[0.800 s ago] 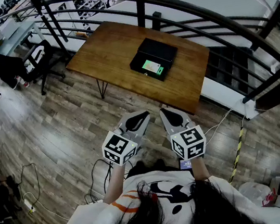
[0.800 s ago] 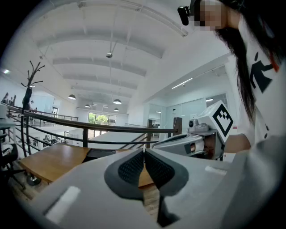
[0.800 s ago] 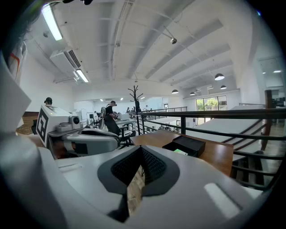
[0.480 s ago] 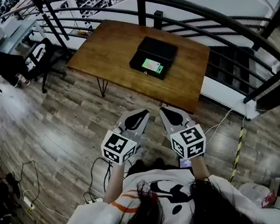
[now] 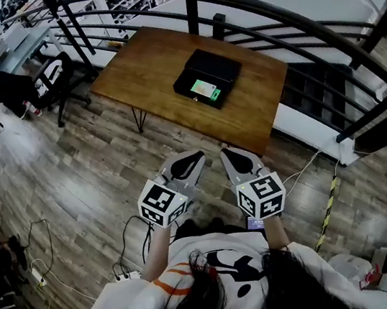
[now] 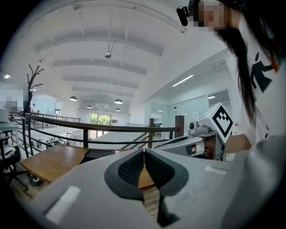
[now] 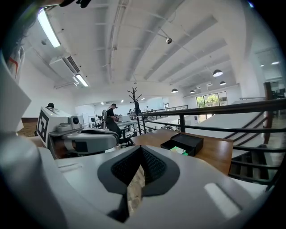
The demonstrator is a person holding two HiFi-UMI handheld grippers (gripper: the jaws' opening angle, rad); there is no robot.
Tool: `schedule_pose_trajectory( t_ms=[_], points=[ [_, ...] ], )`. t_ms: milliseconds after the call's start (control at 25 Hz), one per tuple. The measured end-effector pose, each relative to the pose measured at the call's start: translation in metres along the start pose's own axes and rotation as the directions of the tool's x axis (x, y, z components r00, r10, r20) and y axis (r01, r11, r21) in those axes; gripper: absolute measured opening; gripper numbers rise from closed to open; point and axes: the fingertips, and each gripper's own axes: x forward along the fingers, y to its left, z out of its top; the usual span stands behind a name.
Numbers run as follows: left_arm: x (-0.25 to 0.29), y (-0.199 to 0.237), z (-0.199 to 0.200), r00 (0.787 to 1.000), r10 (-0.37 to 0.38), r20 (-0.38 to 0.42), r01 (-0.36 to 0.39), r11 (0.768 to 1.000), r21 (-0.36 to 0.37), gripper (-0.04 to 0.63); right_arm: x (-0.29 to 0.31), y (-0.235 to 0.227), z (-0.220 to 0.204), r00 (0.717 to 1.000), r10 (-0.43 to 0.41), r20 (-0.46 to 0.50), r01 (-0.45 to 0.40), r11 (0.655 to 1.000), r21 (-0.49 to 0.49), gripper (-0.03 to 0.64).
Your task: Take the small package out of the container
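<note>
Almost nothing has moved: both grippers hang where they were, and the counter (image 5: 143, 63) has only slid a bit in the head view. The left gripper (image 5: 185, 167) and right gripper (image 5: 236, 159) have their jaws pressed together, with nothing in them. The small package (image 5: 204, 90) lies flat in the near end of the black container (image 5: 214, 64), far from both. Its long side runs along the near wall, left to right. Best to walk close first, then open one pair of jaws and pinch its short side.
</note>
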Motion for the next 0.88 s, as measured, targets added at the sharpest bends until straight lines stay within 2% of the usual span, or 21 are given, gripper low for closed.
schedule_pose_trajectory(
  t_ms=[520,880],
  points=[
    [0.020,-0.019,-0.006,0.999,0.025,-0.020,-0.025,1.000,0.012,0.000,-0.011,-0.018,-0.011,0.999,0.044,-0.007,-0.045,0.999,-0.009,0.022],
    [0.032,0.001,-0.007,0.999,0.008,-0.035,-0.007,1.000,0.016,0.000,0.011,-0.030,-0.007,0.999,0.034,-0.005,-0.034,0.999,0.008,0.023]
  ],
)
